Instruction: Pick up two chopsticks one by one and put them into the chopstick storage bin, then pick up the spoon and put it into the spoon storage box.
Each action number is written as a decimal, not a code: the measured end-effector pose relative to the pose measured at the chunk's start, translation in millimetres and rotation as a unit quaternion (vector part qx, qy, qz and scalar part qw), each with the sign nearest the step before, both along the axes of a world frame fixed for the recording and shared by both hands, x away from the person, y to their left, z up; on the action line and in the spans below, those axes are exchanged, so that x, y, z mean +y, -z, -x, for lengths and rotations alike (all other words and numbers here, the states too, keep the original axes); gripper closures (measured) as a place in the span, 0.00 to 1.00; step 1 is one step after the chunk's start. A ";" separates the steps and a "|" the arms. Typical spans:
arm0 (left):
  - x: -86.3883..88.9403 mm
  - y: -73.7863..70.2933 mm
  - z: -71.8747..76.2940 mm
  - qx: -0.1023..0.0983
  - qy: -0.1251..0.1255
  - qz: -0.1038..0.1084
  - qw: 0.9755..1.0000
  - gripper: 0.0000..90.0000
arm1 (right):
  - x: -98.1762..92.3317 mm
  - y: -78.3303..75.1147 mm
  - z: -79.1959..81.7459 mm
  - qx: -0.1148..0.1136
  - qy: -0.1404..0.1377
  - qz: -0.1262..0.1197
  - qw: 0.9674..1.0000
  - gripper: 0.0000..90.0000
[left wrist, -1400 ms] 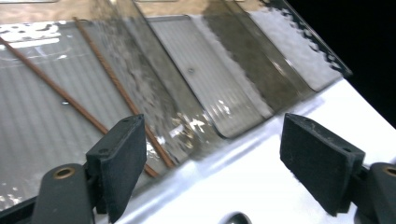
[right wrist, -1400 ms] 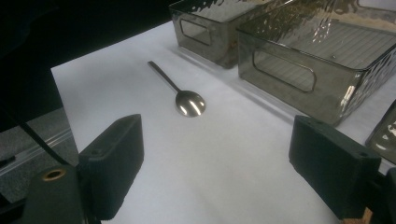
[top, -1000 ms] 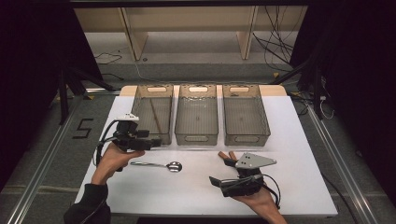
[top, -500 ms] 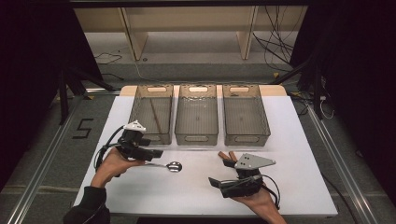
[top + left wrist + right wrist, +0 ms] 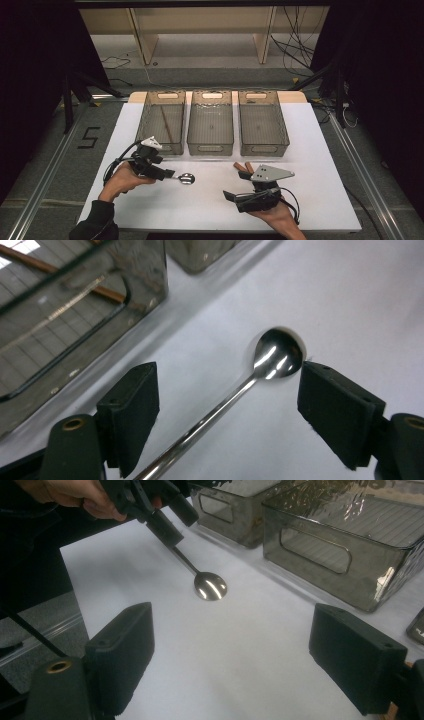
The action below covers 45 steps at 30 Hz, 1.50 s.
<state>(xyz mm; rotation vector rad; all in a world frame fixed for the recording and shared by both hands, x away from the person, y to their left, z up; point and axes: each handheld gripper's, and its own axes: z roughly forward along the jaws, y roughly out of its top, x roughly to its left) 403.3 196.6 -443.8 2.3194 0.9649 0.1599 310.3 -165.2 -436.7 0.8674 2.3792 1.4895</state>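
Observation:
A shiny metal spoon [image 5: 186, 178] lies on the white table [image 5: 310, 150], in front of the left bin, bowl toward the right. My left gripper [image 5: 167, 175] is down at its handle. In the left gripper view the jaws stand wide apart and open [image 5: 227, 410], and the spoon [image 5: 270, 360] runs between the pads [image 5: 132, 410] without touching them. My right gripper [image 5: 236, 185] rests low on the table at the front right, open with nothing between its pads [image 5: 230, 655]. From there the spoon [image 5: 210, 586] and the left gripper [image 5: 165, 527] show farther off.
Three clear grey bins [image 5: 161, 122] [image 5: 210, 122] [image 5: 262, 122] stand in a row at the back of the table. The left one holds a thin brown stick [image 5: 167, 125]. Two short brown pieces [image 5: 242, 166] lie beside the right gripper. Beyond the table edges is floor.
The left hand has come down and slightly right, from in front of the left bin to the spoon's handle, which is now between its jaws. The right hand and the spoon have stayed put.

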 end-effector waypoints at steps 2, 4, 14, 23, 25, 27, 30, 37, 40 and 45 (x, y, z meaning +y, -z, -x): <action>-0.5 3.1 0.0 0.004 0.005 -0.012 1.000 0.28 | 0.2 0.0 0.1 0.000 0.000 0.000 1.000 0.21; -1.2 5.5 -0.2 0.008 0.007 -0.019 1.000 0.28 | 0.1 0.1 0.1 0.000 0.000 0.000 1.000 0.21; -2.6 11.3 -0.4 0.014 0.015 -0.046 0.999 0.29 | -0.3 -0.1 0.2 0.000 0.000 -0.001 1.000 0.21; -8.0 11.7 -1.3 0.014 0.026 -0.088 0.996 0.29 | -2.8 2.3 -1.7 0.003 -0.003 -0.004 1.000 0.21; -8.0 12.5 -0.5 0.013 0.031 -0.101 0.994 0.29 | -2.9 2.1 -1.6 0.003 -0.002 -0.005 1.000 0.21; -8.2 13.9 0.1 0.015 0.033 -0.106 0.994 0.30 | -2.1 1.4 -1.0 0.002 -0.002 -0.004 1.000 0.21; -8.3 14.9 -0.4 0.012 0.036 -0.113 0.993 0.31 | -1.2 1.2 -0.6 0.001 -0.004 -0.003 1.000 0.21; -6.8 18.4 -2.8 0.007 0.054 -0.134 0.990 0.36 | -0.4 1.7 -1.5 0.002 -0.002 -0.003 1.000 0.21; -6.1 19.2 -3.8 0.007 0.059 -0.139 0.989 0.38 | -0.4 2.2 -1.5 0.002 -0.002 -0.002 1.000 0.21; -5.3 21.7 -6.0 0.012 0.066 -0.143 0.988 0.40 | -1.5 2.5 -2.0 0.004 -0.002 -0.002 1.000 0.21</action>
